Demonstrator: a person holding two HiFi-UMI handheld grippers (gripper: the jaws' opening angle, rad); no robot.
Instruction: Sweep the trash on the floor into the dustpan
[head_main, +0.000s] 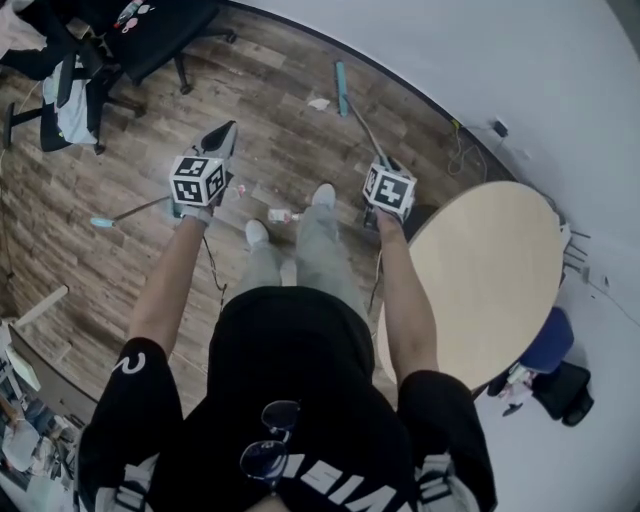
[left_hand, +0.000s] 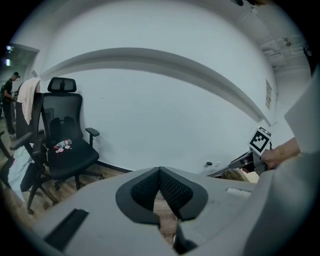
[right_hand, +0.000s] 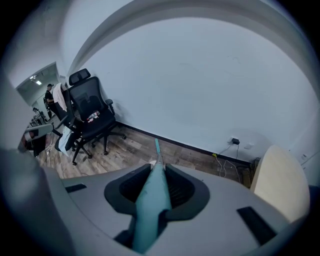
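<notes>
My right gripper is shut on a teal broom handle. The handle's grey shaft runs out over the floor to a teal end near the wall. My left gripper is shut, tips touching, with only floor showing between the pads. A thin handle with a teal tip sticks out leftward from under it. I cannot tell what holds that handle, and no dustpan pan shows. Trash lies on the wood floor: a white scrap, pink bits and a small bottle between the shoes.
A round beige table stands close on the right, with a blue stool behind it. Black office chairs stand at the far left. Cables trail along the white wall.
</notes>
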